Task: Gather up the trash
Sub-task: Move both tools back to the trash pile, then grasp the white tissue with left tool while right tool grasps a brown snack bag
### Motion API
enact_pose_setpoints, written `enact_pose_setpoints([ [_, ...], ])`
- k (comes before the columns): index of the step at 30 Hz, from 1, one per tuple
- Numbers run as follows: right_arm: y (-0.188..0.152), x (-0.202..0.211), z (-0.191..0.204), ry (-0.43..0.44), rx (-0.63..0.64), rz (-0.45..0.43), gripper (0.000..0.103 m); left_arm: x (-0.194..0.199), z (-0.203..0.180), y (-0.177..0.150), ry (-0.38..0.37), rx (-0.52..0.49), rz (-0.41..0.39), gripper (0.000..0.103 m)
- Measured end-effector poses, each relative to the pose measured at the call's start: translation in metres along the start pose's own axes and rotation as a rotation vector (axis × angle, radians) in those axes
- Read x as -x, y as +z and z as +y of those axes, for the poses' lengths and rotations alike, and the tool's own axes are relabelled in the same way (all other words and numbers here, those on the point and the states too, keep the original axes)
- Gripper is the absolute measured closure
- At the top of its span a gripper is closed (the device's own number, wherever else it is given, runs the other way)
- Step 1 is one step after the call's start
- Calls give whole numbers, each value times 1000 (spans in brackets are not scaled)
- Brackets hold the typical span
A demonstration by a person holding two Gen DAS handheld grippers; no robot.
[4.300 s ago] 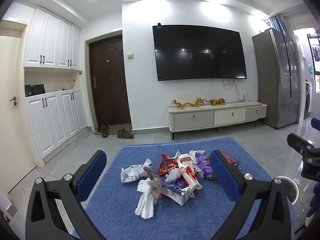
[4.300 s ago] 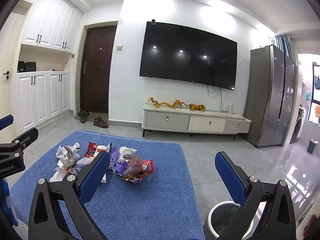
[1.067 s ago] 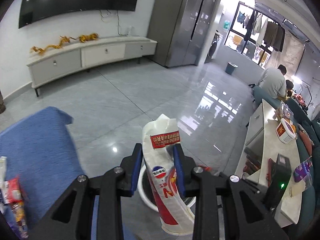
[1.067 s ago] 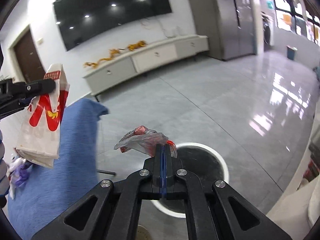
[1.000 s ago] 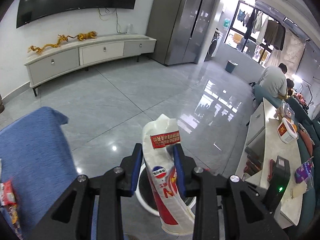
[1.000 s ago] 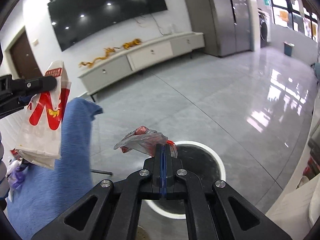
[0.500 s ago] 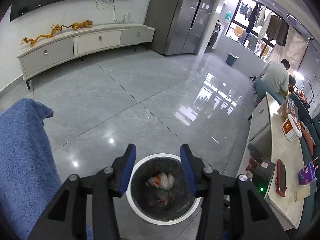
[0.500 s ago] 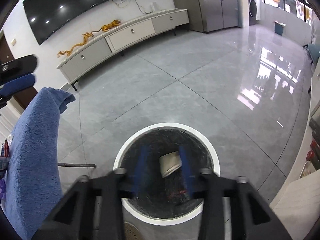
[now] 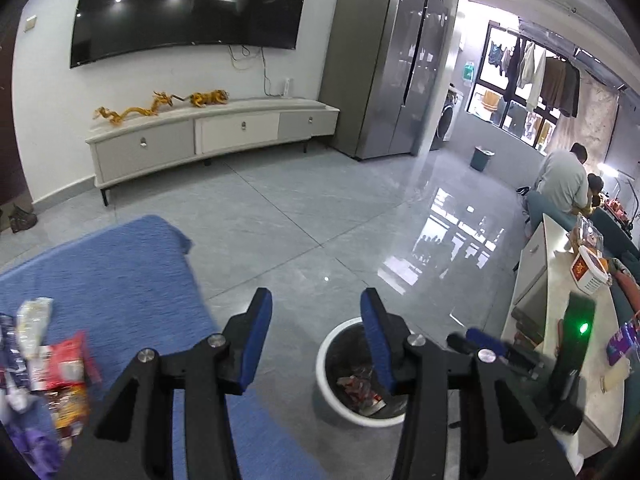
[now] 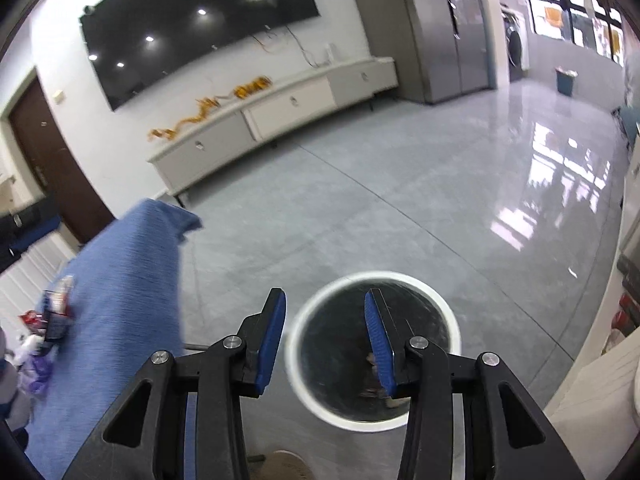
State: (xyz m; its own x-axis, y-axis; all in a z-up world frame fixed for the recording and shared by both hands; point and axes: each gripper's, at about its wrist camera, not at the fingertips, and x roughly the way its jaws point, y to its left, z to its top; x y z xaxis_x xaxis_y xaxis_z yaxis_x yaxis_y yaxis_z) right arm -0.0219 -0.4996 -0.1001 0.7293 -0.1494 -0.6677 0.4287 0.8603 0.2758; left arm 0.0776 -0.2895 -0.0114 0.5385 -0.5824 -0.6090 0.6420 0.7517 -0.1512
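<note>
Both tools are hanging spread and empty above a living-room floor: the left gripper (image 9: 316, 336) is pointing between rug and bin, the right gripper (image 10: 325, 328) is hovering over the white-rimmed trash bin (image 10: 454, 332), where wrappers are lying at the bottom. More litter (image 9: 60, 364) is waiting on the blue rug (image 9: 120, 272), likely the next stop. Beyond, a TV console (image 9: 208, 136) is lining the wall.
</note>
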Motion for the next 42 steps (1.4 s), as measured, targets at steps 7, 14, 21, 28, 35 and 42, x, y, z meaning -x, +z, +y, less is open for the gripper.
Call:
enact_pose_setpoints([
  [7,14,56,77,103,102,-89,62,89,45,-19,74,-23,-76,58],
  [14,14,85,157,219,215,-106,58,169,124,-70,230,85,-142,45],
  [21,-4,79,230,301,311,-44,53,230,220,-148,389,247,-121,44],
  [28,-32,48,295,372,356,81,46,250,286,-225,446,356,-25,44],
  [35,-56,-3,335,366,325,227,44,229,308,-249,360,410,45,44],
  [42,-70,-34,345,359,273,309,51,222,317,-251,261,441,59,45],
])
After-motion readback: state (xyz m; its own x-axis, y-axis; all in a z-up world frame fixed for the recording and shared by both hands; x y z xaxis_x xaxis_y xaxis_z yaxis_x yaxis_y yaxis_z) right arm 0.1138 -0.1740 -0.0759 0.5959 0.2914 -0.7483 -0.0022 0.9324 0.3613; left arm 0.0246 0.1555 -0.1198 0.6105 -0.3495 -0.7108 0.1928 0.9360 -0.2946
